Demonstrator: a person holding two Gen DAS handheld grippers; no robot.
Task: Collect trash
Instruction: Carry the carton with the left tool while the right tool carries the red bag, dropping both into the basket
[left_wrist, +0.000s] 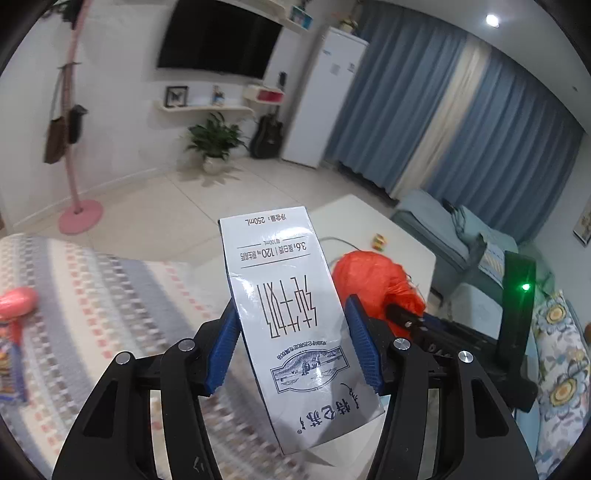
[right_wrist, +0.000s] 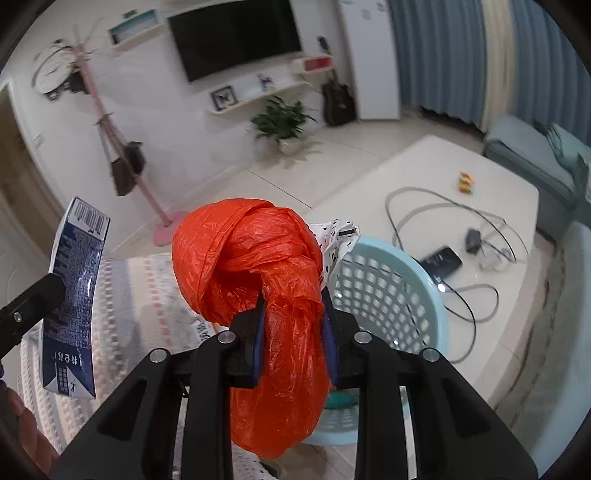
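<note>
My left gripper (left_wrist: 291, 328) is shut on a white milk carton (left_wrist: 284, 295) printed with dark characters; its blue pads press both sides. The same milk carton (right_wrist: 75, 295) shows its dark blue side at the left of the right wrist view. My right gripper (right_wrist: 293, 325) is shut on a knotted orange plastic bag (right_wrist: 251, 258), also seen as the orange plastic bag (left_wrist: 373, 280) just right of the carton. A light blue perforated basket (right_wrist: 388, 291) stands right behind the bag, with a spotted white wrapper (right_wrist: 338, 236) at its rim.
A white low table (right_wrist: 424, 173) carries a grey cable (right_wrist: 417, 206), a black phone (right_wrist: 441, 262) and a small colourful toy (right_wrist: 466, 181). A patterned rug (left_wrist: 92, 295) covers the floor; more litter (left_wrist: 16, 302) lies at its left. A pale blue sofa (left_wrist: 443, 225) stands at right.
</note>
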